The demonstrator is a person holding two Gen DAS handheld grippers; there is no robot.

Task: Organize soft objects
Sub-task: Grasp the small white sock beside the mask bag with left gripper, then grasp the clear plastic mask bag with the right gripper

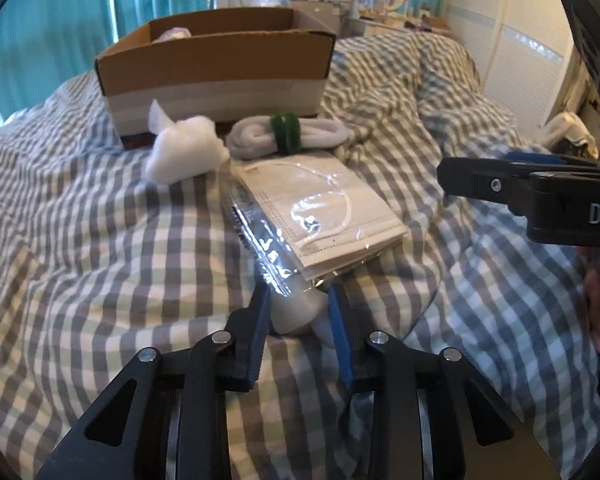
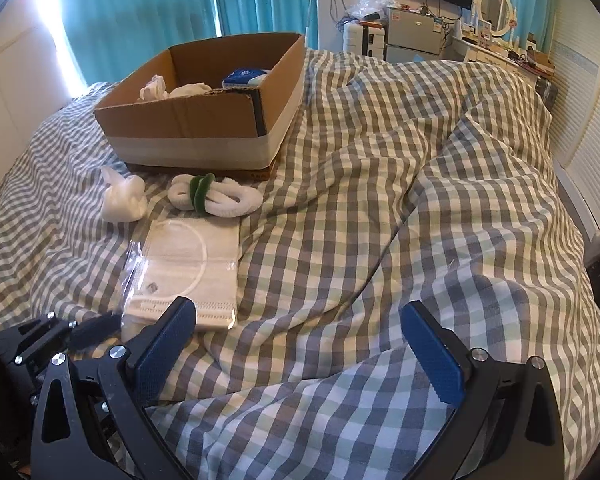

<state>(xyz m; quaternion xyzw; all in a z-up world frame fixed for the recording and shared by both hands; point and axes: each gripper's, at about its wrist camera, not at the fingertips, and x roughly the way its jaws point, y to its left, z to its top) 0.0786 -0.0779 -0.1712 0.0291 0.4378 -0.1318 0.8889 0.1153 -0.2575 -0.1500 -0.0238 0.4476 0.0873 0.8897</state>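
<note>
Between my left gripper's [image 1: 298, 300] blue pads sits a small white squashy lump [image 1: 296, 314], tucked under the near corner of the clear plastic bag of white face masks [image 1: 320, 208]. Jaws are narrowed onto the lump, pads look pressed on both sides, so I read this as a grasp. Can't tell if the crinkly bag edge is caught too. My right gripper [image 2: 300, 344] hovers over the grey-and-white checked duvet [image 2: 380, 200], fingers spread wide, nothing in them.

Target is the open brown cardboard box with a white band [image 1: 216, 76] at the far side, already holding a few soft items. Just before it lie a white cotton wad in film [image 1: 184, 148] and a rolled white towel with a green band [image 1: 288, 134], touching each other, mask bag next to both.

To do this well, I'd lift straight up and slowly, check the mask bag doesn't drag along, keep the squeeze gentle, then carry over the box wall before releasing.
</note>
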